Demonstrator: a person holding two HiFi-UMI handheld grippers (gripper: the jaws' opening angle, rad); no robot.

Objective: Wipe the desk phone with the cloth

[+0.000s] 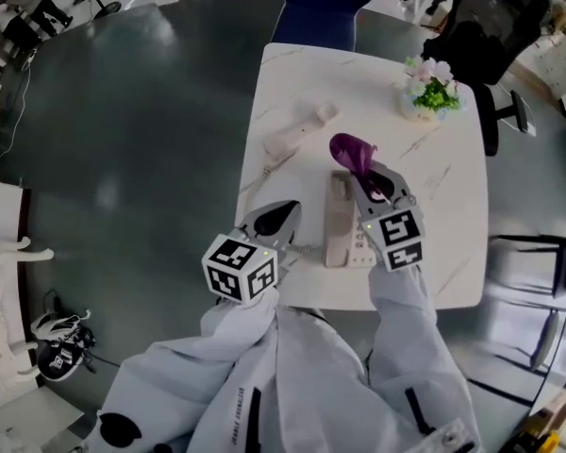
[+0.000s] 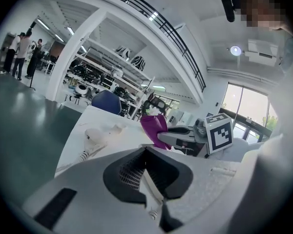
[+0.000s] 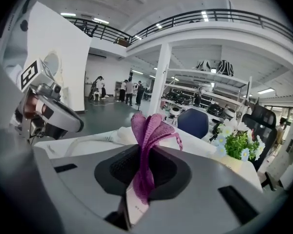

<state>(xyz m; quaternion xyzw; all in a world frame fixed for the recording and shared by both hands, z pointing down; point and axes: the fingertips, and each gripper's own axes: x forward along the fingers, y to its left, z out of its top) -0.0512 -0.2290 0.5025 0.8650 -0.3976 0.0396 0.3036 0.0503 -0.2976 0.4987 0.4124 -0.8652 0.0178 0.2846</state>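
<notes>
The beige desk phone base (image 1: 342,223) lies on the white marble table (image 1: 443,206). Its handset (image 1: 297,134) is off the base, lying farther back to the left, with the cord trailing toward the front. My right gripper (image 1: 371,179) hovers over the base's far end and is shut on a purple cloth (image 1: 351,151), which bunches up beyond the jaws (image 3: 147,128). My left gripper (image 1: 274,218) sits just left of the base near the table's front edge, its jaws together with nothing seen between them. The left gripper view shows the handset (image 2: 94,136) and the cloth (image 2: 153,125).
A small pot of flowers (image 1: 432,89) stands at the table's far right corner. A blue chair (image 1: 319,6) is behind the table and a black office chair (image 1: 491,22) at the back right. Dark floor surrounds the table; people stand far off.
</notes>
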